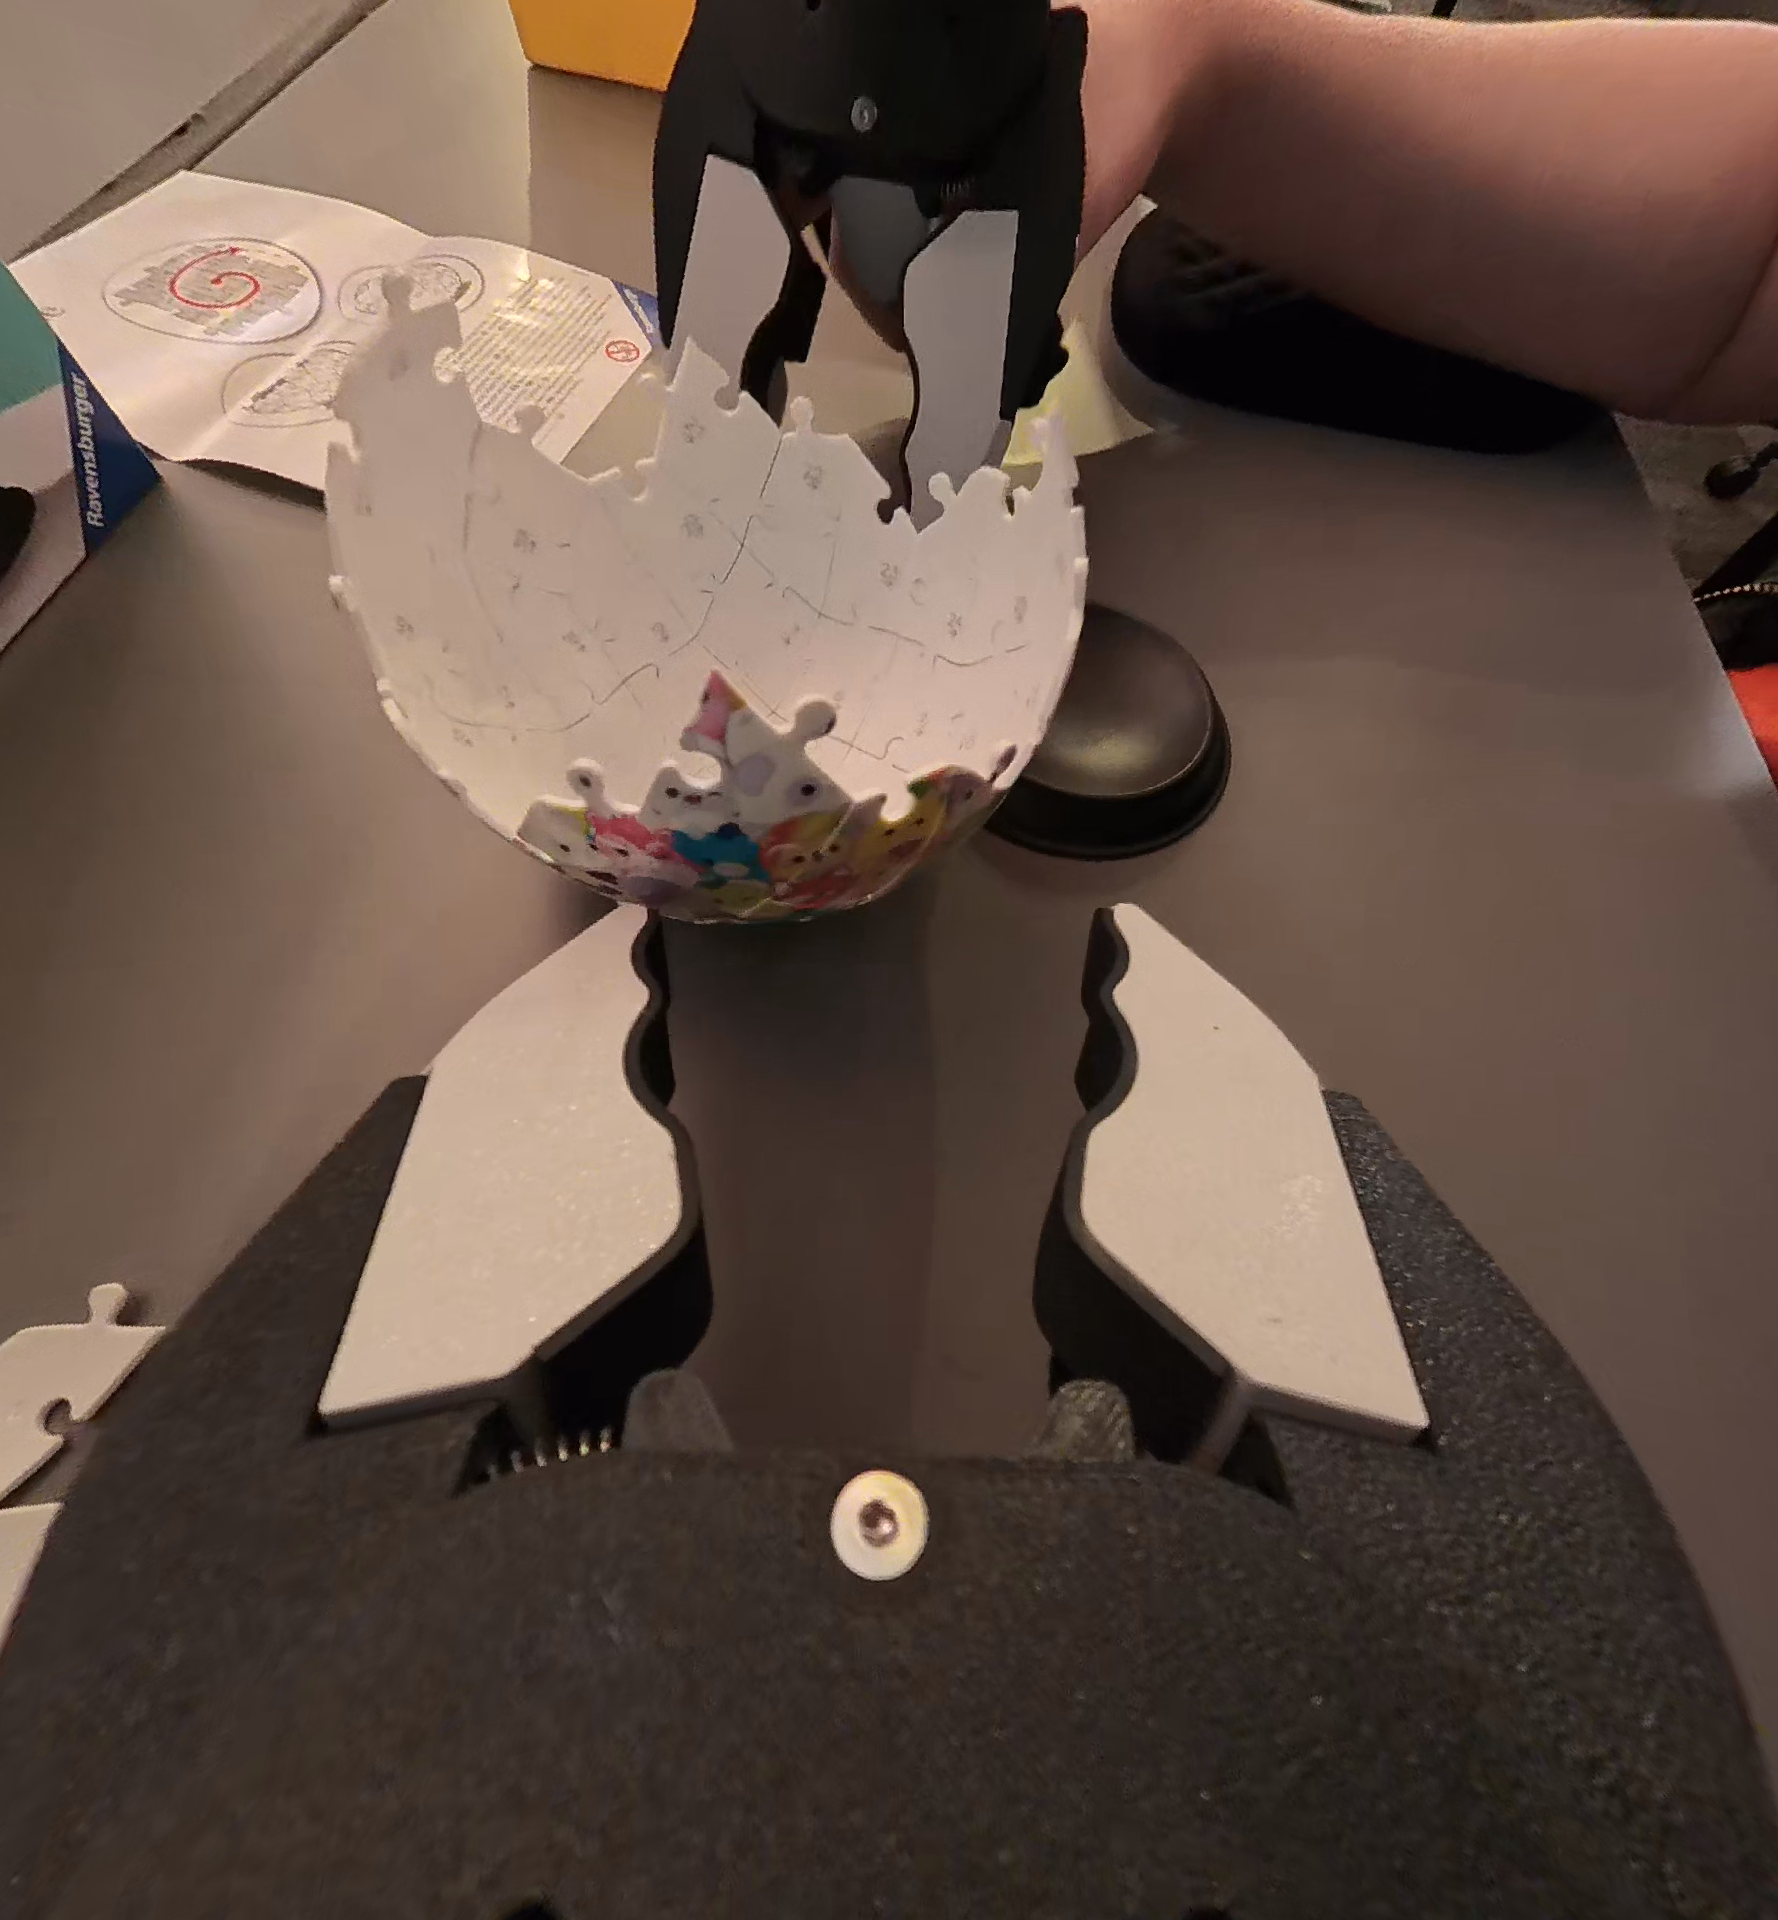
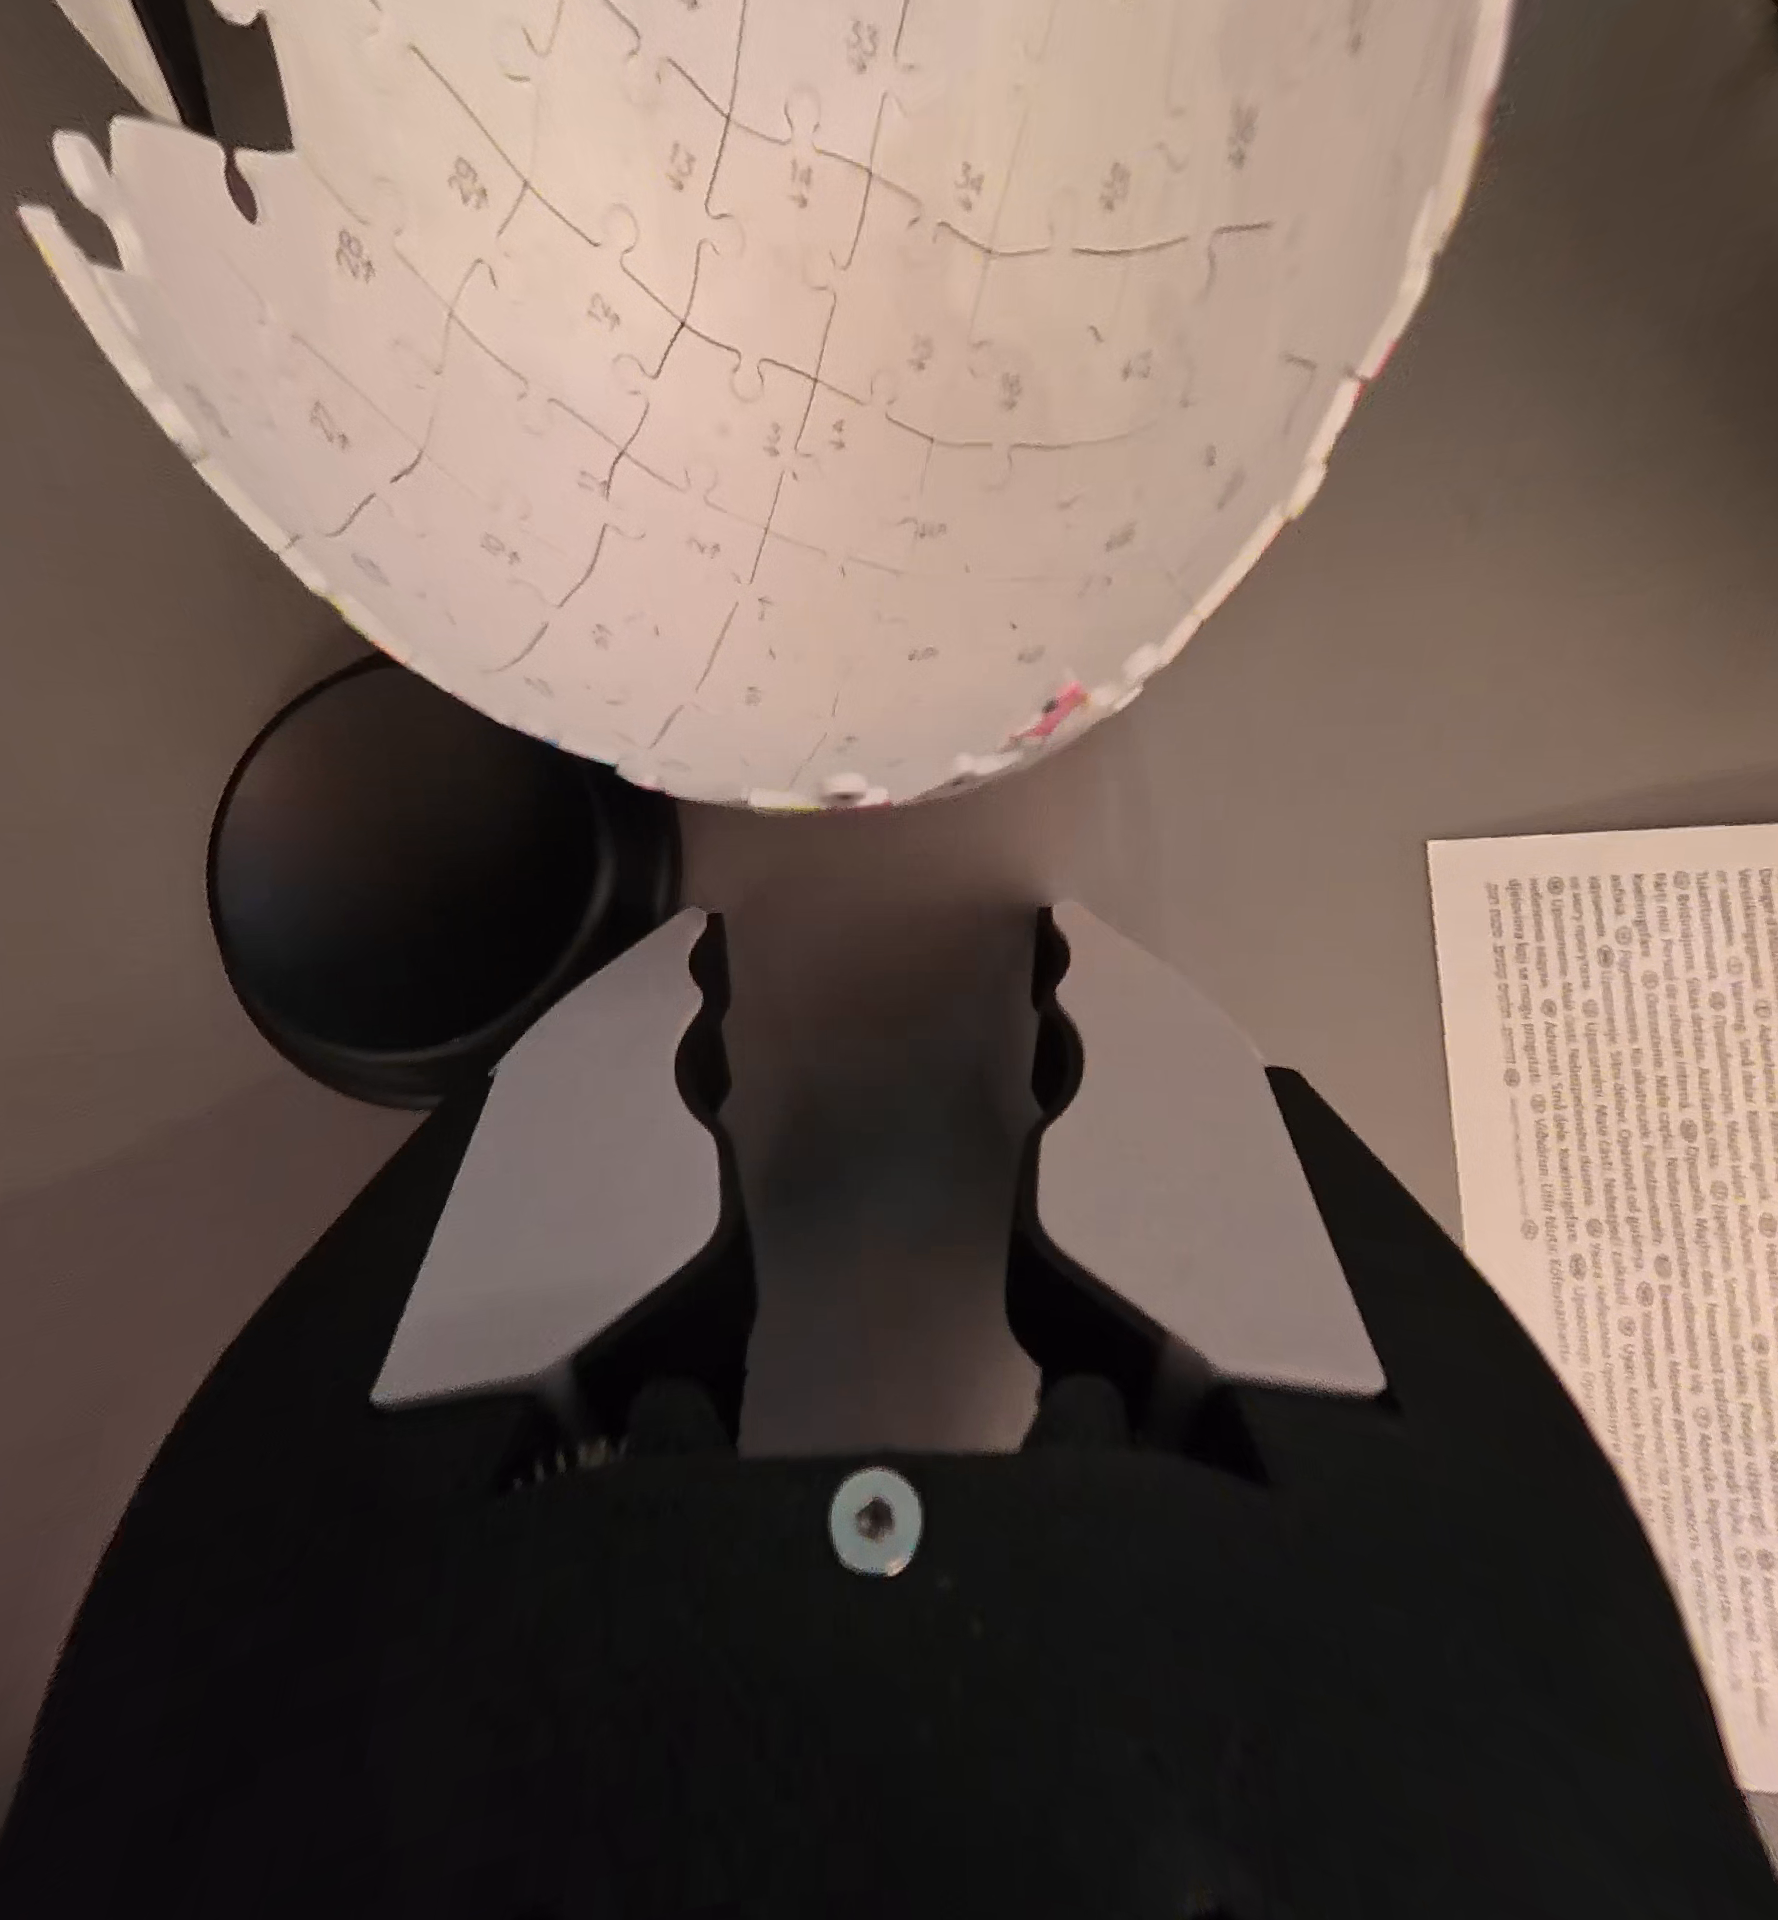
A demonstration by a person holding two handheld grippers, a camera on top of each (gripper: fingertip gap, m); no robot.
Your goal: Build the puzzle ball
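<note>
The gray tabletop (image 1: 293,831) is big and plain. On it, just past the tips of the left gripper (image 1: 874,935), sits the half-built puzzle ball (image 1: 708,582), a thin shell like a cracked egg. It looks light and would likely pop apart if squeezed, so a soft pinch on the jagged rim seems best. The black stand (image 1: 1124,748) sits beside it. The right gripper (image 1: 843,416) points down at the far rim. Both grippers' fingers are spread apart and hold nothing. Loose pieces (image 1: 2,1434) lie left of the left fingers.
</note>
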